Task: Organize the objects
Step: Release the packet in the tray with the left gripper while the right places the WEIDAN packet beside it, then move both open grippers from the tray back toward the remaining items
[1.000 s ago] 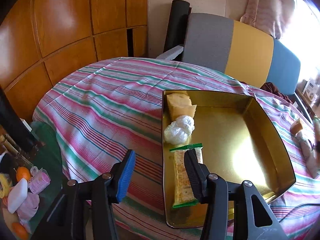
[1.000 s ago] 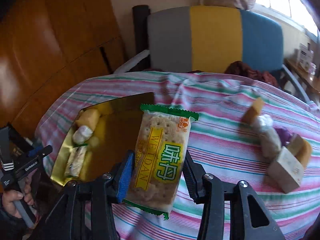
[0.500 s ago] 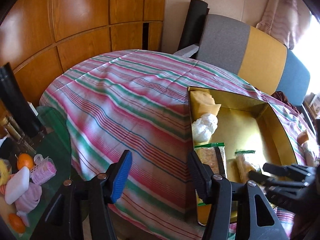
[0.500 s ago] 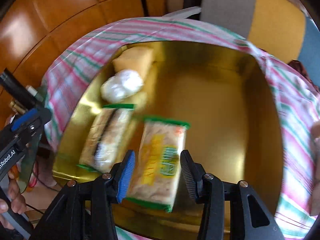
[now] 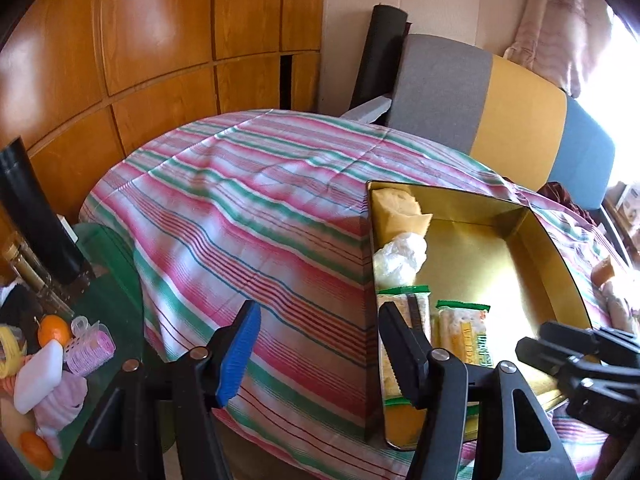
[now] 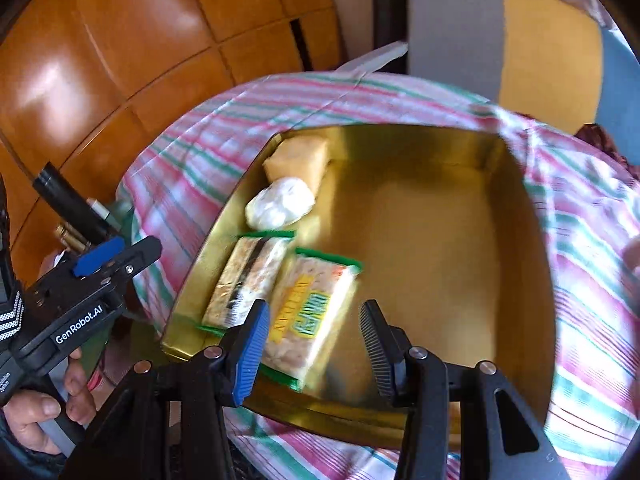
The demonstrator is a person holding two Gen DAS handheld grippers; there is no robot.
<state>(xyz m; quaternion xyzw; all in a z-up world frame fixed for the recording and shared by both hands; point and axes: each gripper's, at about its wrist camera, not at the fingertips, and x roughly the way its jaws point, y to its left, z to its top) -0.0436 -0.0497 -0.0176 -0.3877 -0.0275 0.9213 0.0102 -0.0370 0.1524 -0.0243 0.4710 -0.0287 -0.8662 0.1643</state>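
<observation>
A gold tray (image 6: 440,152) sits on the striped tablecloth and also shows in the left wrist view (image 5: 560,248). Along its left side lie a yellow cake piece (image 6: 298,158), a white wrapped ball (image 6: 280,202) and a cracker packet (image 6: 248,280). A second cracker packet with green and yellow print (image 6: 312,312) lies flat beside it. My right gripper (image 6: 314,350) is open just above the near end of that packet, not touching it. My left gripper (image 5: 316,354) is open and empty over the tablecloth (image 5: 248,216), left of the tray's near corner.
A grey, yellow and blue chair (image 5: 500,112) stands behind the table, and wooden panels (image 5: 120,40) line the wall. A low glass side table (image 5: 100,300) at the left holds oranges, a white bar and pink items. More snacks (image 5: 604,276) lie right of the tray.
My right gripper carried the second cracker packet over the tray, laid it beside the first and opened. My left gripper drew back to the left, off the tray.
</observation>
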